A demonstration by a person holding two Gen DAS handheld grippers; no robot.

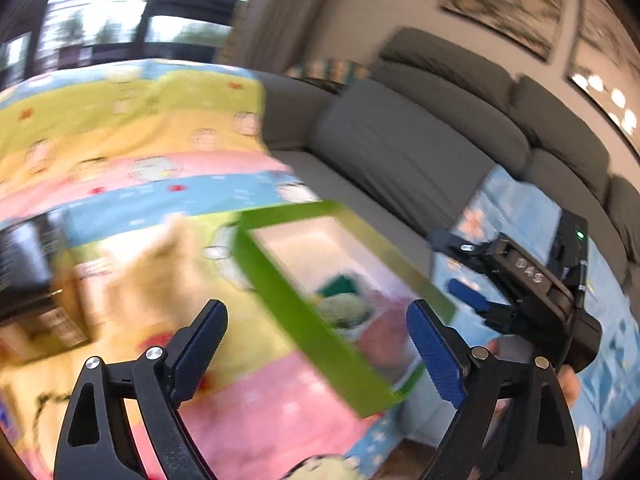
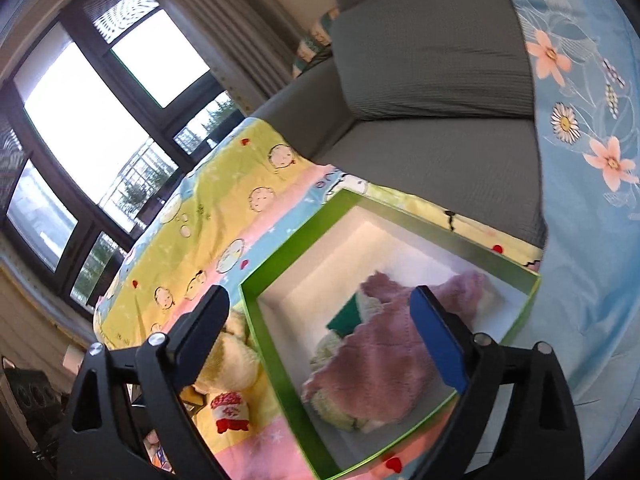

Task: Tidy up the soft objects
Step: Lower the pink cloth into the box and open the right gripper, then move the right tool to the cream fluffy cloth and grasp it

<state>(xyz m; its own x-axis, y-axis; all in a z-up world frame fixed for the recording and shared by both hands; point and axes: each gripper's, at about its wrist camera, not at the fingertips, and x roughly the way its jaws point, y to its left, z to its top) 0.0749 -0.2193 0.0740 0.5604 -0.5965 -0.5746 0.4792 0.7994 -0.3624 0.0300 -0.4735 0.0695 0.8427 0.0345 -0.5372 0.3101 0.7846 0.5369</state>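
Note:
A green box (image 2: 280, 256) with white inner walls sits on a striped cartoon blanket (image 2: 224, 216). Inside lie a purple knitted cloth (image 2: 384, 360), a cream-green knitted piece (image 2: 340, 412) and a dark green item (image 2: 344, 320). My right gripper (image 2: 320, 292) hangs open above the box with nothing between its fingers. A cream plush toy (image 2: 236, 360) and a small red-and-white soft item (image 2: 230, 410) lie just left of the box. The left wrist view is blurred: my left gripper (image 1: 316, 308) is open and empty over the box (image 1: 304, 320), with the right gripper (image 1: 454, 268) beyond it.
A grey sofa (image 2: 432, 152) with back cushions (image 1: 400, 152) stands behind the box. A light blue flowered sheet (image 2: 592, 200) covers its right part. Large windows (image 2: 88, 120) fill the left. A dark object (image 1: 32, 280) sits at the left edge of the blanket (image 1: 120, 128).

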